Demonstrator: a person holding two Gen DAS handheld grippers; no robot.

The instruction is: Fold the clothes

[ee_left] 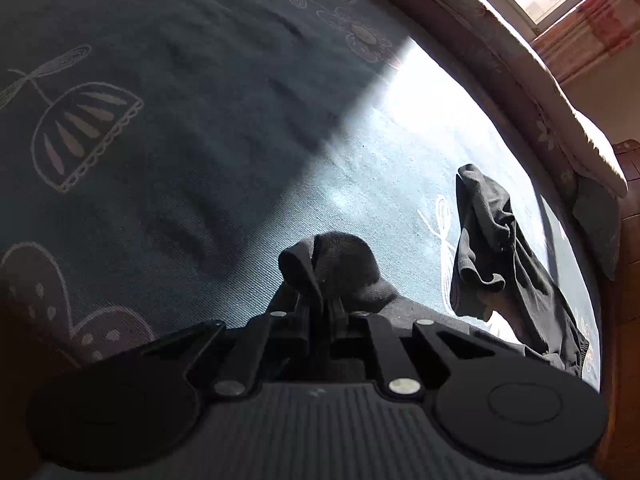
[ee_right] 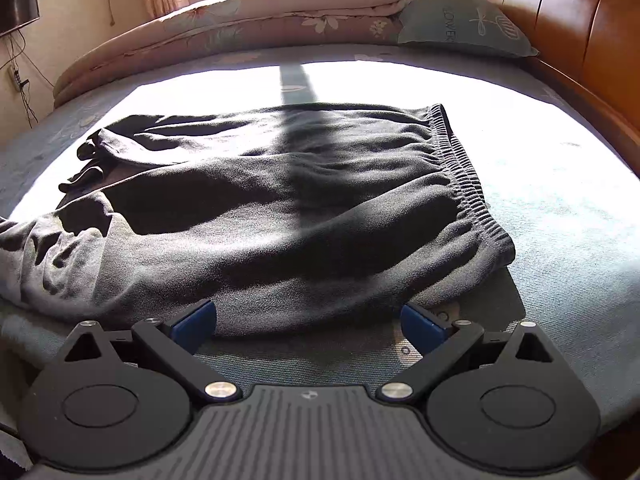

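While the left hand-held gripper point(ee_left: 320, 300) pinches the black pants point(ee_right: 280, 208) tight, lift slowly. Slide the wide-open right hand-held gripper point(ee_right: 308, 322) onto the near edge, then squeeze

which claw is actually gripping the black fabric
The left claw: its fingers are shut on a bunched fold of the black pants. The right claw is open, its blue pads apart at the pants' near edge.
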